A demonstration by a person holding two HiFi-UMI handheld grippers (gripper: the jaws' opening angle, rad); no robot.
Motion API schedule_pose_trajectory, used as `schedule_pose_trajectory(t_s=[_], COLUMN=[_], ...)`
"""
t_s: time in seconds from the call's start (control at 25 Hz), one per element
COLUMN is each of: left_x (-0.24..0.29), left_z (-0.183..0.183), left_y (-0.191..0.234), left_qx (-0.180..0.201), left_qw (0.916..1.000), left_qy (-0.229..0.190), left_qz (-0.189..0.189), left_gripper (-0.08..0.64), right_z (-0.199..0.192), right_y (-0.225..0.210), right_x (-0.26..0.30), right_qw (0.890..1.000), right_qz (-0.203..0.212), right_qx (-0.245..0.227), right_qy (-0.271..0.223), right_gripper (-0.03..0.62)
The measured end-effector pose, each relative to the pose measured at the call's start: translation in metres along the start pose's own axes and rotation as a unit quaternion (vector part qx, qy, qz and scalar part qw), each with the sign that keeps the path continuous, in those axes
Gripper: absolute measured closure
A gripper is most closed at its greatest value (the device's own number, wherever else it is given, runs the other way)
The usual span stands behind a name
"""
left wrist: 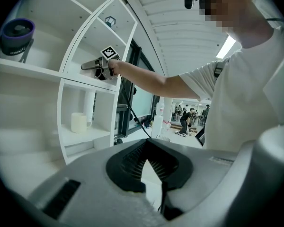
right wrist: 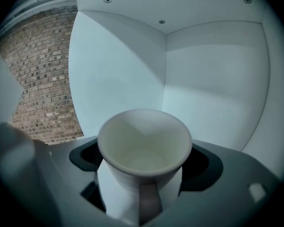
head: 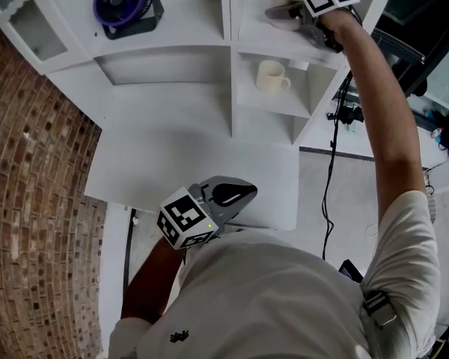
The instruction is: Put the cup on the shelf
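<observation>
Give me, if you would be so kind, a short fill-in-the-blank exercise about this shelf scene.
1. The fan is coloured ___.
2. The cup between the right hand-held gripper's jaws is ___ inside.
3. A second cup stands in the compartment directly ___ that gripper.
4. The left hand-held gripper holds ___.
Missing words: purple; empty; below; nothing.

The white shelf (head: 172,69) carries a purple fan (head: 123,2) on its left board and a cream mug (head: 271,77) in the lower right compartment, with a cup (head: 283,10) in the compartment above.
</observation>
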State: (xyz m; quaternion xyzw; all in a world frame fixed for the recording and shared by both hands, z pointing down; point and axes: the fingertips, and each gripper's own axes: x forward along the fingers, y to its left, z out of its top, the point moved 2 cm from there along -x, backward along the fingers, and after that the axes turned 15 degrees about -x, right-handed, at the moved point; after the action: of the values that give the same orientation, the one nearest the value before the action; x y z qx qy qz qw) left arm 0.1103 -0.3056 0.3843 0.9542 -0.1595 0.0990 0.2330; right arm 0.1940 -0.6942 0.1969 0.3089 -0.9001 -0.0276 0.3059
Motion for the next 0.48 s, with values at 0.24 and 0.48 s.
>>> schedule_pose_trajectory(t_s=[0.24, 0.48], left_x=[-0.005, -0.009], left_z=[-0.005, -0.009], left_y=[0.001, -0.003], left_qx=[-0.005, -0.004], left_qw=[1.0, 0.9999], left_qy=[0.004, 0.01], left_qz=[-0.001, -0.011], left_gripper=[0.554, 0.554], right_z=[0.002, 0.001], right_y=[-0.001, 0.0], right_x=[-0.002, -0.014], right_qw=[1.0, 0.999], right_qz=[0.001, -0.023], right_qx=[-0.006, 0.005], right_qy=[-0.019, -0.034], right_gripper=[0.088, 0.091])
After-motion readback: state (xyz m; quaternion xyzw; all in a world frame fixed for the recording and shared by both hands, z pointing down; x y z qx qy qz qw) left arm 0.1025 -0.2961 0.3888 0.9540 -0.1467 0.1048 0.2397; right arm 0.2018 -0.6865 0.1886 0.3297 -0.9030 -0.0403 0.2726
